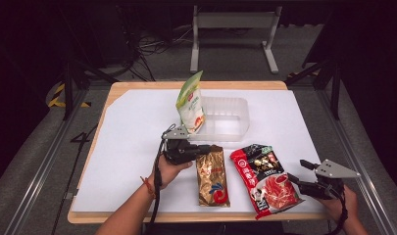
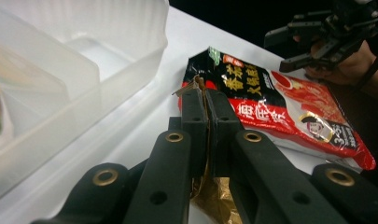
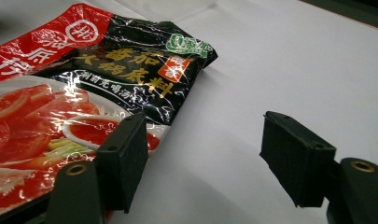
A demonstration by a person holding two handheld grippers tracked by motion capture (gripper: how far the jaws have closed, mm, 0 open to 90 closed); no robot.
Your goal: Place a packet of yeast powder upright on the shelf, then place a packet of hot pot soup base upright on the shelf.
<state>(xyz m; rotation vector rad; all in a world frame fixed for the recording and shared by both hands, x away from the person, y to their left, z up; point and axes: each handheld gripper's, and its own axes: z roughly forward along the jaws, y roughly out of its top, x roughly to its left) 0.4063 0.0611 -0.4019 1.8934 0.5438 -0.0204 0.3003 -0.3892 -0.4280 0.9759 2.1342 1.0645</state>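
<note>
Table (image 1: 137, 122) first, one of it, covered in white and taking up the middle of the high view. On it sits one clear plastic bin (image 1: 225, 117), upper centre of the frame, with one green-and-white pouch (image 1: 191, 105) standing tilted at its left end. Packets lying flat come to two: one red-and-black soup-base packet (image 1: 264, 178) at lower right, and one smaller gold packet (image 1: 213, 178) just left of it, lower centre.

My left gripper (image 1: 206, 149) comes in from the lower left, forearm angled up toward the centre, hand wrapped under the body, jaws pointing right. Its jaws are pressed together on the top edge of the gold packet (in the left gripper view (image 2: 206, 100) the crinkled foil (image 2: 196, 86) pokes out between the pads).

My right gripper (image 1: 300, 171) rests at the lower right corner, held low in my hand and aimed left. Its jaws stand spread with nothing between them, just beside the red-and-black packet (image 3: 84, 88); in the right gripper view (image 3: 210, 154) one pad sits over that packet's edge.
</note>
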